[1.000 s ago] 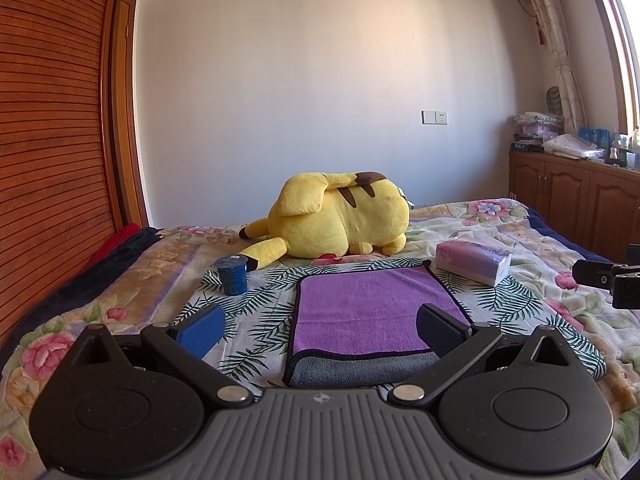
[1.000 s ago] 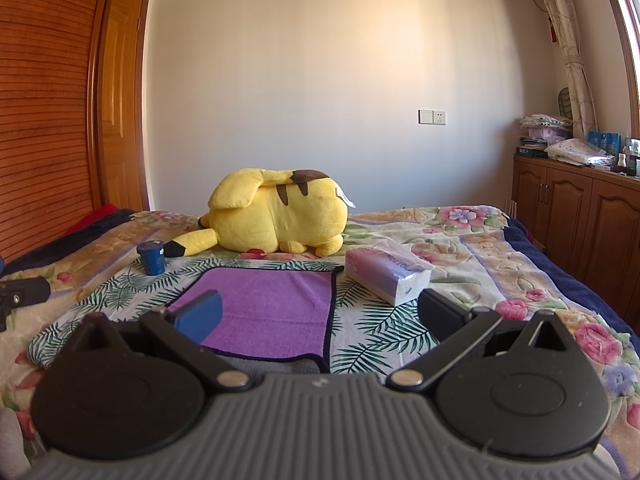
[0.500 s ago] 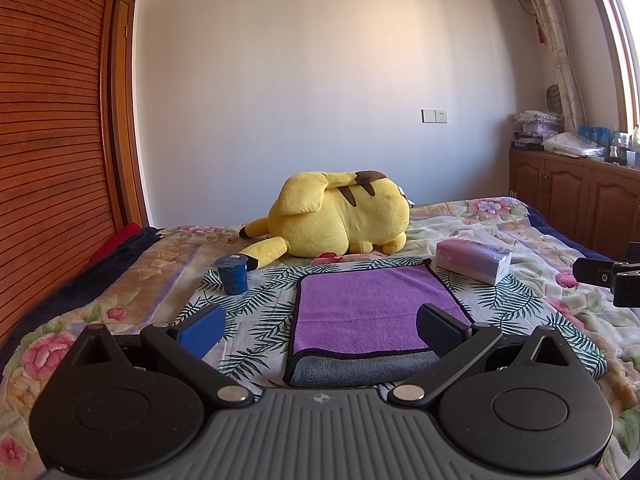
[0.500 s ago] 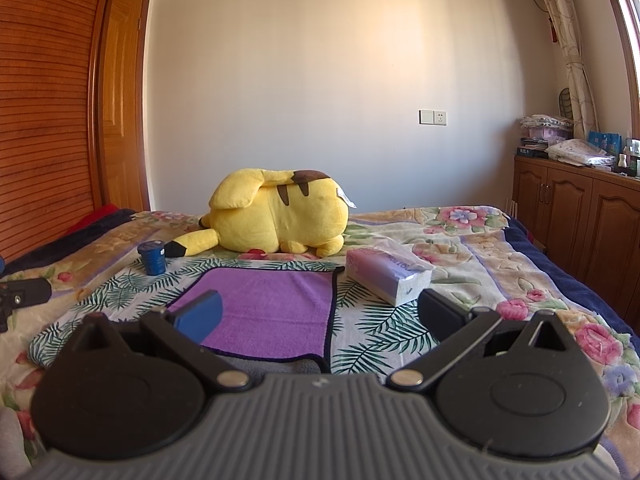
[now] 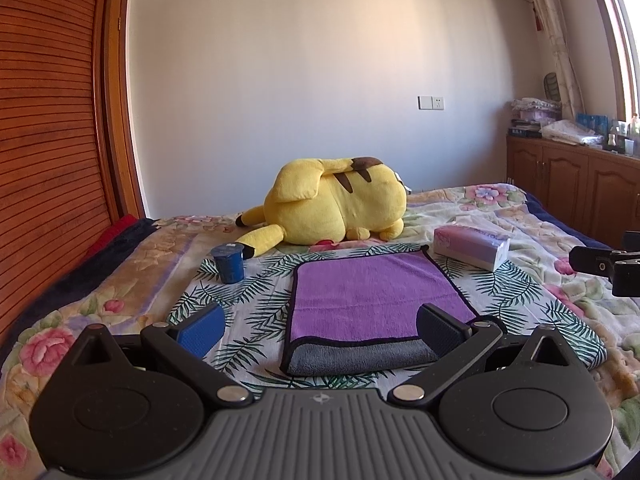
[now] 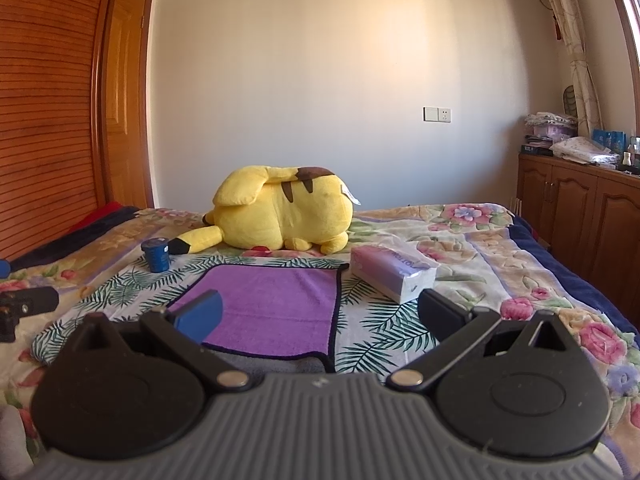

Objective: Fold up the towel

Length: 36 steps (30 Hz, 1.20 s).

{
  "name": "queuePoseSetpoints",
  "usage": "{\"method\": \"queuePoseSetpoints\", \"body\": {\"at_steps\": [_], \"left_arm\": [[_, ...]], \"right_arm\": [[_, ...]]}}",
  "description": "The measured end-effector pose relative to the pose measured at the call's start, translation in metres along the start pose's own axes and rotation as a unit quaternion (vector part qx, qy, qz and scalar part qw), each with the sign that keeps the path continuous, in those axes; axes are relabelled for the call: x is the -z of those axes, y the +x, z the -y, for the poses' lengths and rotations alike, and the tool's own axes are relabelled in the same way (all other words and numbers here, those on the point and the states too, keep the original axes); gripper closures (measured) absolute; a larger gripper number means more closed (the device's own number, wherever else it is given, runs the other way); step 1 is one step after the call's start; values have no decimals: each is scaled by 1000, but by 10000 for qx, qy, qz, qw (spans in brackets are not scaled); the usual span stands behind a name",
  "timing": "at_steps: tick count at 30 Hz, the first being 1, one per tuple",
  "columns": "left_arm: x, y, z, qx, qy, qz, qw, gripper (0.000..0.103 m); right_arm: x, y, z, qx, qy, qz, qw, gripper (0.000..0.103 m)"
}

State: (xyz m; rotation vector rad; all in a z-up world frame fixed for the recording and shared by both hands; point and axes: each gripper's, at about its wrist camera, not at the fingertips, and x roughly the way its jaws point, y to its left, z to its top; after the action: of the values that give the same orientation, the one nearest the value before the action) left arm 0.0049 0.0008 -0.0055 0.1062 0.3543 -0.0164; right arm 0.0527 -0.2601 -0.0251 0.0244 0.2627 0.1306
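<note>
A purple towel (image 5: 372, 292) with a black hem lies flat on a leaf-print cloth on the bed; its grey underside shows along the near edge. It also shows in the right wrist view (image 6: 276, 308). My left gripper (image 5: 320, 330) is open and empty, hovering just short of the towel's near edge. My right gripper (image 6: 320, 316) is open and empty, near the towel's near right corner. Each gripper's tip shows at the edge of the other's view.
A yellow plush toy (image 5: 336, 204) lies behind the towel. A blue cup (image 5: 229, 262) stands at the towel's far left. A pink tissue pack (image 5: 472, 246) lies at its far right. Wooden cabinets (image 5: 572, 184) stand right; a slatted wardrobe (image 5: 44, 152) stands left.
</note>
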Motion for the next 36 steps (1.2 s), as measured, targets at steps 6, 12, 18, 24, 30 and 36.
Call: {"method": "queuePoseSetpoints", "body": {"at_steps": [6, 12, 18, 24, 30, 36], "left_arm": [[0, 4, 4, 44, 48, -121, 9999, 16], [-1, 14, 4, 115, 55, -304, 9995, 16], [-4, 25, 3, 161, 112, -397, 9990, 16], [-6, 38, 4, 189, 223, -490, 9984, 16], [-10, 52, -1, 205, 235, -595, 9977, 16], [-12, 67, -4, 234, 226, -693, 9971, 19]], "right_arm": [[1, 4, -4, -48, -67, -74, 9999, 0], [1, 13, -7, -89, -213, -167, 9996, 0], [2, 23, -6, -122, -253, -287, 9992, 0], [2, 35, -5, -158, -258, -421, 9987, 0], [4, 47, -6, -254, -290, -573, 9976, 0], [4, 58, -7, -385, -313, -685, 9964, 0]]}}
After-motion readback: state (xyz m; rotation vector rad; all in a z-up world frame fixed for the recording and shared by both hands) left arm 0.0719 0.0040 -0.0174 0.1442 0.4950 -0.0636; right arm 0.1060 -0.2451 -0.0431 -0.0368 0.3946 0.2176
